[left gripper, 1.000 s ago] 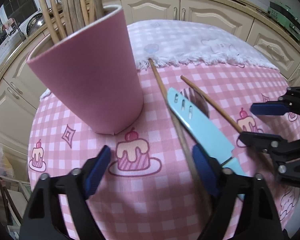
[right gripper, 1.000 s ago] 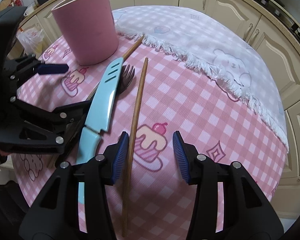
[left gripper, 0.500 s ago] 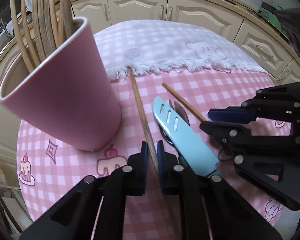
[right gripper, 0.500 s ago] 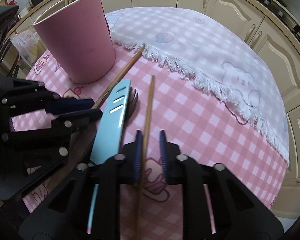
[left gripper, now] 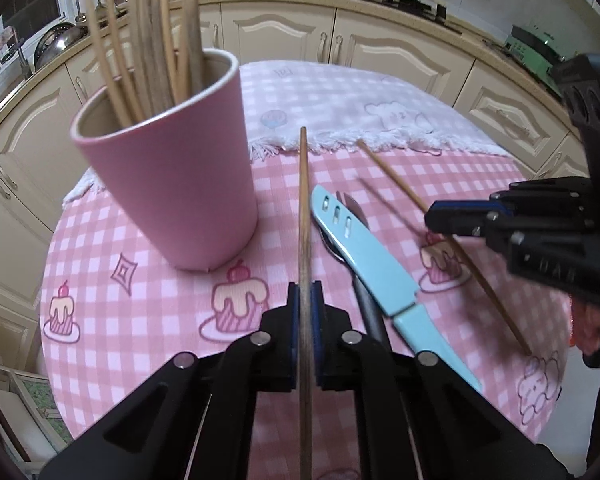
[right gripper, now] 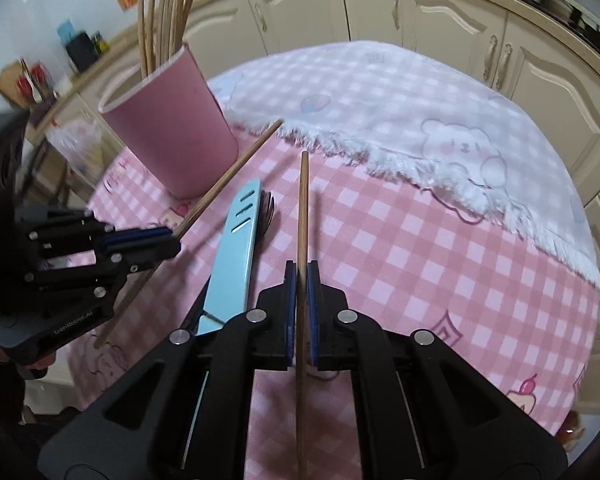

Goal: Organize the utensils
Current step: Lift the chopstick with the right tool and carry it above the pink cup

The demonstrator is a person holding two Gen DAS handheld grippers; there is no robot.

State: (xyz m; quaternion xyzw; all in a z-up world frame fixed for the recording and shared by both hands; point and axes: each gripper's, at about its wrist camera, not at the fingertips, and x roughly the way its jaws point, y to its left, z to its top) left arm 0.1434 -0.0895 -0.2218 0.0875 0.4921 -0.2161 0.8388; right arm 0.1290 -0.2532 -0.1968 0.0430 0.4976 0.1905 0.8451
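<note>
Chopstick (left gripper: 304,216) clamped in left hand-held gripper (left gripper: 305,300), another chopstick (right gripper: 302,216) in right hand-held gripper (right gripper: 299,280).

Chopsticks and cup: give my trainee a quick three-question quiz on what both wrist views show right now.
1. True or false: each gripper is shut on its own chopstick.
2. Multiple choice: what lies on the fork? A) a spoon B) the blue knife C) a napkin
3. Fill in: the pink cup already holds several ____.

Key
1. True. The left gripper clamps the left chopstick, and the right gripper clamps the right chopstick; both gripper fingers have just closed on them.
2. B
3. Chopsticks; they stand upright in the cup.
</note>
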